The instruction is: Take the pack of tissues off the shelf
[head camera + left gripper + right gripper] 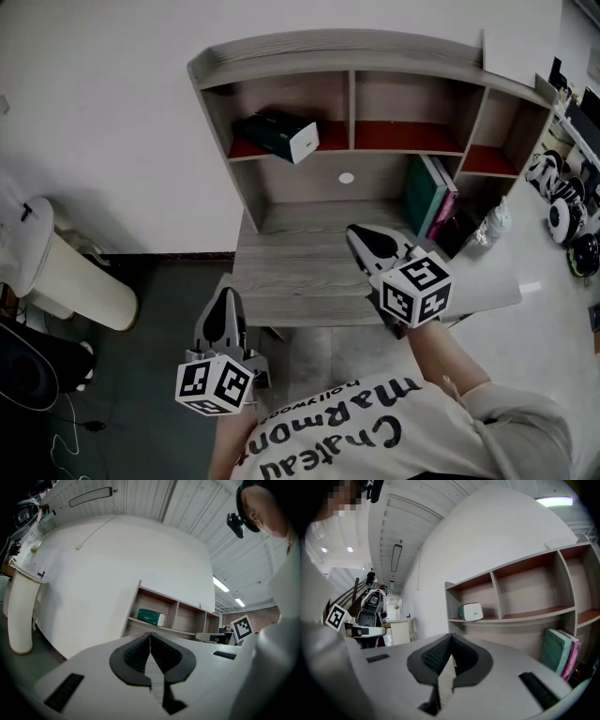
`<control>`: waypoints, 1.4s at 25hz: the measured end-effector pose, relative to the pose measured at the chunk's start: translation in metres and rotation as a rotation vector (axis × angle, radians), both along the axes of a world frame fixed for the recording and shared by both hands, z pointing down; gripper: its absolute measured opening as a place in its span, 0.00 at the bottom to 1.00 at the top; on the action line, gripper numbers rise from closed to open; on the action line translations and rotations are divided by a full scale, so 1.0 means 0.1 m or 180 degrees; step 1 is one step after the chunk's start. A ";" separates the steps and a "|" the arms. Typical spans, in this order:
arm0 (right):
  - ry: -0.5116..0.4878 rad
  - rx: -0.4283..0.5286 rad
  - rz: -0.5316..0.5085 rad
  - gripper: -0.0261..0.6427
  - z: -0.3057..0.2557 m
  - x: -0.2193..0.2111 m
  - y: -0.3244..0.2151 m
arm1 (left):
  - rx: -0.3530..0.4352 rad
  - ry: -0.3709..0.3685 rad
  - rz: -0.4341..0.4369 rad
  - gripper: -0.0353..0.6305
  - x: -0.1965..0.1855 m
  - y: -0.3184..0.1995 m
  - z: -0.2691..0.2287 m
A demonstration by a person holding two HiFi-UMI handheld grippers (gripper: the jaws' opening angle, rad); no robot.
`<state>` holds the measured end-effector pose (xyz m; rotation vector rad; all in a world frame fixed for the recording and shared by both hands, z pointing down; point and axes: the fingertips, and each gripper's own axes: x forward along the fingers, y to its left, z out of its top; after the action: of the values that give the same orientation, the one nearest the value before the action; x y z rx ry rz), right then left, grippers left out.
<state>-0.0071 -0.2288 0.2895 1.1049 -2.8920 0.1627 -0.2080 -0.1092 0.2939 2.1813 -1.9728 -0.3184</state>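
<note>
green pack of tissues [277, 134] sits in the top-left compartment of the shelf [328, 49], well apart from left gripper [225, 292] and right gripper [355, 231], both closed and empty, so this looks like the approach, and one must open to grasp.

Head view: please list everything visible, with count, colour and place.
shelf unit: one, grey wood with red shelf boards, above the desk against the white wall
pack of tissues: one, dark green with a white end, upper left compartment
books: two, green and pink, upright beneath the middle compartment
bottle: one, pale, right of the shelf unit
left hand-held gripper: one, white, shut, empty, lower left
right hand-held gripper: one, white, shut, empty, over the desk
</note>
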 end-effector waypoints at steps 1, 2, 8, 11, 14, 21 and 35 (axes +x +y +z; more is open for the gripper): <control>0.0005 -0.0024 -0.0005 0.06 0.02 -0.02 -0.01 | -0.0032 0.0008 -0.0008 0.08 -0.02 0.00 0.03; 0.0013 -0.0054 -0.0013 0.06 0.06 -0.03 -0.01 | -0.0071 0.0023 -0.0014 0.08 -0.03 0.00 0.06; 0.0043 -0.0217 -0.0018 0.06 0.24 -0.11 -0.03 | -0.0158 0.0037 0.0067 0.08 -0.04 -0.13 0.11; 0.0110 -0.0287 0.0040 0.06 0.34 -0.09 -0.03 | -0.0211 0.0085 0.0180 0.08 -0.01 -0.23 0.19; 0.0138 -0.0319 0.0140 0.06 0.39 -0.08 -0.11 | -0.0238 0.0110 0.0327 0.08 0.02 -0.40 0.26; 0.0086 -0.0302 0.0332 0.06 0.26 -0.24 -0.40 | -0.0172 0.0035 0.0631 0.08 -0.11 -0.87 0.06; -0.0087 -0.0235 0.0816 0.06 0.03 -0.39 -0.85 | -0.0151 -0.0161 0.1140 0.08 -0.26 -1.73 -0.22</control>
<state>-0.0459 -0.3139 0.2926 1.4660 -2.7308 0.2921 -0.2336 -0.2825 0.2714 2.4717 -1.5496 -0.1617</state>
